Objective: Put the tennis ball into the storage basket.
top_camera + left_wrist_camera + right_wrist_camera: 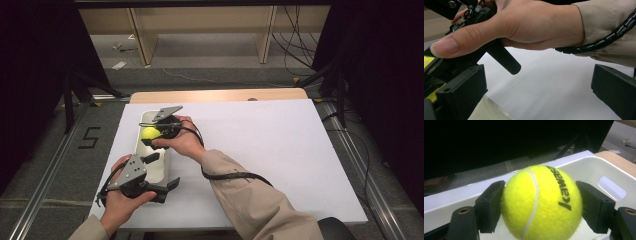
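- A white sheet [260,150] covers the table, dark curtains on both sides, with a white bin [159,167] at the sheet's left.
- The left gripper [170,186] rests by the bin's near end, jaws spread apart with nothing between them; best kept clear there.
- The right gripper [150,135] clamps the yellow tennis ball [541,202] squarely across its middle, above the bin.
- To release well, I'd lower the ball inside the walls before opening, so it cannot bounce out.
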